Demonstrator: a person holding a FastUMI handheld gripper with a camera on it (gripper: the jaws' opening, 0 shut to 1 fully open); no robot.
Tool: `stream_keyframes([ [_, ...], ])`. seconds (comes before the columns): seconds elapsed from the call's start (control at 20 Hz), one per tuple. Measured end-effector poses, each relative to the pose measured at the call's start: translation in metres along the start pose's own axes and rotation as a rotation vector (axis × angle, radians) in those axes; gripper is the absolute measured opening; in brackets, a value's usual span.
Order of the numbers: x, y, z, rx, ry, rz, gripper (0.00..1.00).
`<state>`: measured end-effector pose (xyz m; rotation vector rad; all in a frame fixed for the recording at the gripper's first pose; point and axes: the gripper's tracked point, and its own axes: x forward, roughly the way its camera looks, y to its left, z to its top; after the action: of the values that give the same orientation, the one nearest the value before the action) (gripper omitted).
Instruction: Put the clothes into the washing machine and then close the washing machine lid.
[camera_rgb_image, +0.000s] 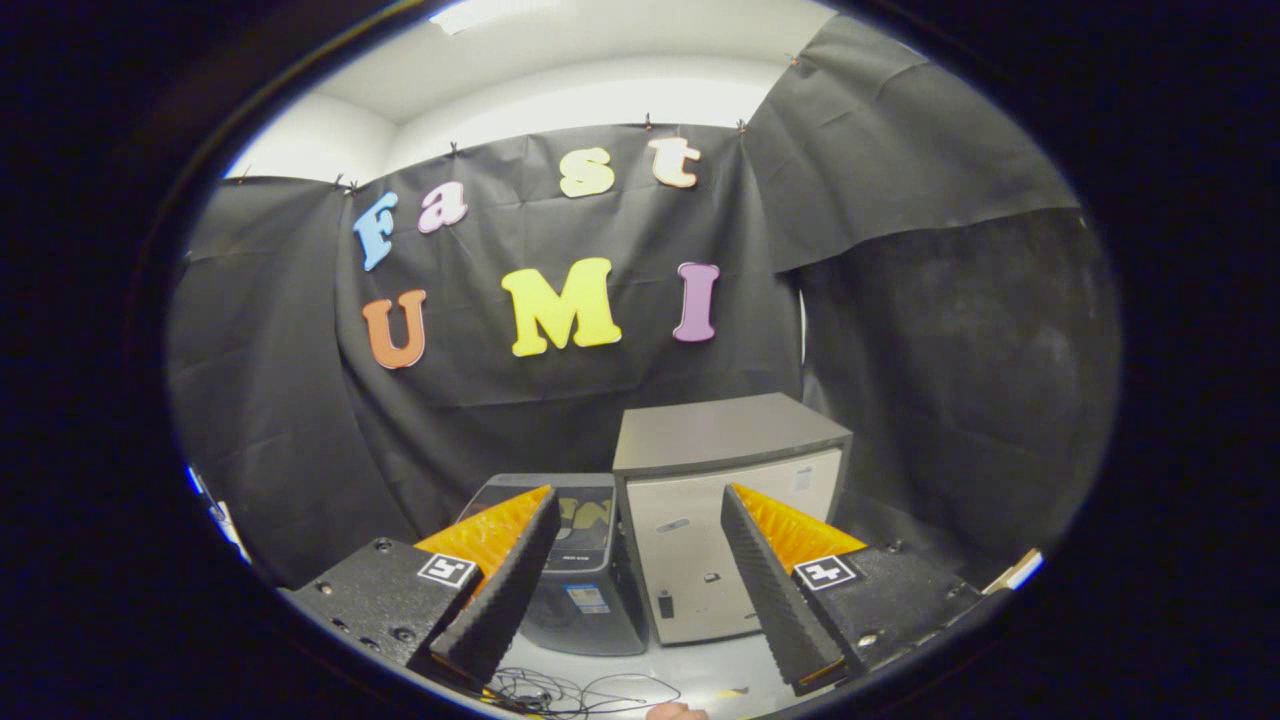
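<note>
The washing machine (575, 560) is the small dark unit standing on the pale floor (700, 670), and its smoked lid (560, 520) lies flat and down over the top. Something yellowish shows faintly through that lid, though I can't tell whether it is clothing. No loose clothes can be made out around it. A lid that is down fits two readings here: the load is already inside and sealed, or the machine is shut with clothes waiting somewhere out of frame. This moment won't settle it.

Touching the washer's right side stands a taller grey cabinet (725, 520) with a pale front, the two pushed back against the black cloth wall (250, 400).

The hand-held gripper (640, 610) hangs back from both, fingers spread wide with nothing between them, framing the seam where washer meets cabinet. The left finger overlaps the washer's lid in view. That wide spread leaves room for a bundle or a lid edge. A tangle of thin cable (570, 692) lies on the floor just below the fingers.
</note>
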<state>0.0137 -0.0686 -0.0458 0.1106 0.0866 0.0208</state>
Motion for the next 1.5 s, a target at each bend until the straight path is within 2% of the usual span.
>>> stream_keyframes([
  [0.15,-0.017,-0.013,0.010,-0.027,-0.022,-0.011,1.00],
  [0.4,-0.037,-0.017,0.006,-0.047,-0.012,0.068,1.00],
  [0.55,-0.039,-0.023,0.006,-0.089,-0.034,0.097,1.00],
  [0.7,-0.039,-0.026,0.010,-0.077,-0.043,0.112,1.00],
  [1.5,-0.058,-0.032,0.028,-0.090,-0.081,0.125,1.00],
])
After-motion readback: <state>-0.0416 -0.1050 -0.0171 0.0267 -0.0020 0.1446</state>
